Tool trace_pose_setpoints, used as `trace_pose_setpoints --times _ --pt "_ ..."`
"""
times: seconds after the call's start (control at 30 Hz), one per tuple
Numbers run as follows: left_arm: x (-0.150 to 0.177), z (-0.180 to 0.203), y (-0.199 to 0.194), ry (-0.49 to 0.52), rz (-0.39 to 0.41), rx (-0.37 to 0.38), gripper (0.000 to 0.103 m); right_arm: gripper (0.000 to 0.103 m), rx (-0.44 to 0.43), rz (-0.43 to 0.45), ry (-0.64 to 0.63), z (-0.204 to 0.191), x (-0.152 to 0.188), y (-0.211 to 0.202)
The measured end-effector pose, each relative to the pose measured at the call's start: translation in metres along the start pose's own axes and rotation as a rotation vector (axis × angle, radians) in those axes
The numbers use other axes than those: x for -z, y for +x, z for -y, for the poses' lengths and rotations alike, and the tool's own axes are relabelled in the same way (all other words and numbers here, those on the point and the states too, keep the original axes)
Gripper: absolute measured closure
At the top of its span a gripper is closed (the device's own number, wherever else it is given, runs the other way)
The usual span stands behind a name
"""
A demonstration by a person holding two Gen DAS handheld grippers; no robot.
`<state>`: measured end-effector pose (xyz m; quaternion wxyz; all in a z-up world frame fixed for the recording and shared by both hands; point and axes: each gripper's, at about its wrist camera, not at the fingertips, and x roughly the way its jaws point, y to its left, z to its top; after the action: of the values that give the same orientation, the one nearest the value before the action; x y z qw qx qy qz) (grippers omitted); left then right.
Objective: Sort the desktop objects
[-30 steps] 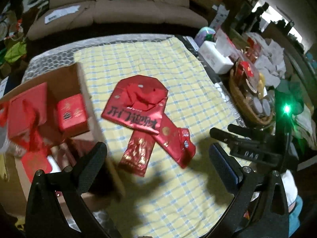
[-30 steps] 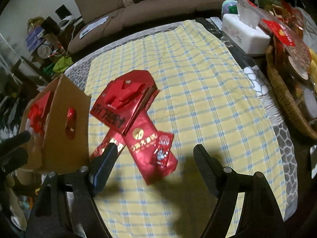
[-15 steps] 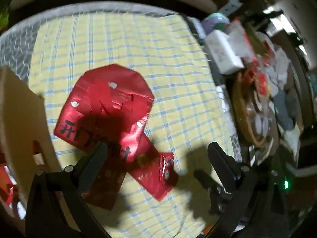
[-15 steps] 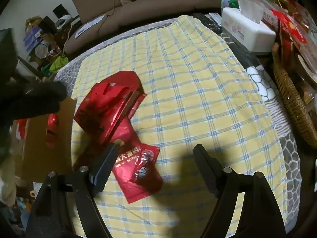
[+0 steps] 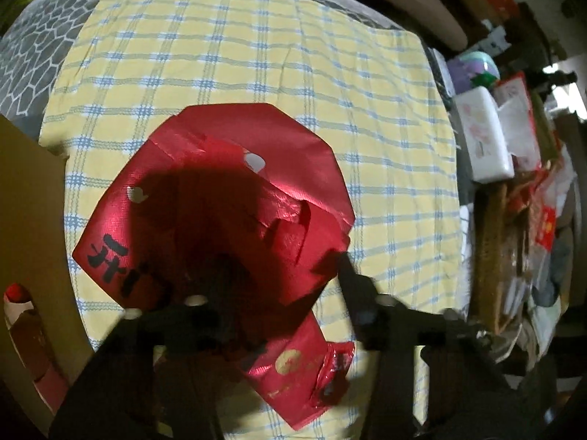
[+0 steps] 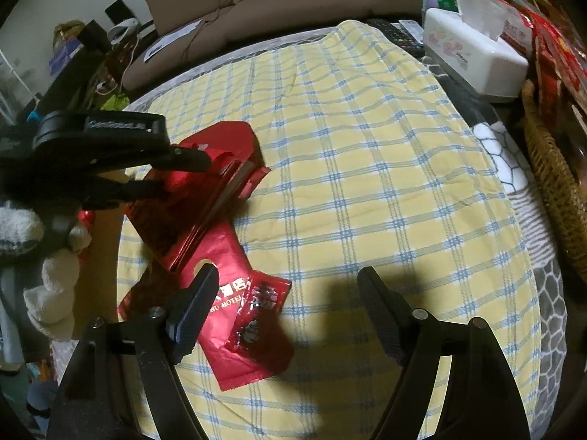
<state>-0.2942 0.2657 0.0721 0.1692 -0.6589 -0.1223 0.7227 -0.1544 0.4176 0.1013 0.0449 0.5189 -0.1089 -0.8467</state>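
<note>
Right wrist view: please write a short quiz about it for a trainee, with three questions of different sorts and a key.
1. Multiple choice: the small red foil sachet lies on
A) the flat red envelope with gold print
B) a brown cardboard box
C) a woven wicker basket
2. True or false: the right gripper is shut on the sachet.
3. Short answer: what colour are the lines on the yellow checked cloth?

Key
1. A.
2. False. The gripper is open above the sachet and holds nothing.
3. Blue.
</note>
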Motion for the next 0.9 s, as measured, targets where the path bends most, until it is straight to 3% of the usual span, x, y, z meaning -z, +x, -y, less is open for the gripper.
trace_pose_setpoints --times 0.07,0.17,0.4,0.73,0.9 --pt "-0.001 -0.003 -0.001 -0.022 0.011 -0.006 0.081 0.024 -0.002 -0.004 -0.009 -0.002 0.001 0.002" --pt "-0.001 -0.005 -0.006 -0.043 0.019 0.024 0.095 0.024 -0.007 -0.004 -0.013 -0.005 0.001 0.003" --pt "-0.001 0.009 -0.055 0.025 0.099 0.11 0.098 0.024 -0.004 -0.001 -0.023 -0.013 0.001 0.0" --pt "0.011 0.035 -0.169 0.125 0.173 0.264 0.098 0.024 -0.028 0.071 -0.057 -0.044 -0.01 -0.037" --pt "0.028 0.055 -0.222 0.19 0.206 0.309 0.098 0.024 0.049 0.138 -0.108 -0.065 -0.016 -0.066"
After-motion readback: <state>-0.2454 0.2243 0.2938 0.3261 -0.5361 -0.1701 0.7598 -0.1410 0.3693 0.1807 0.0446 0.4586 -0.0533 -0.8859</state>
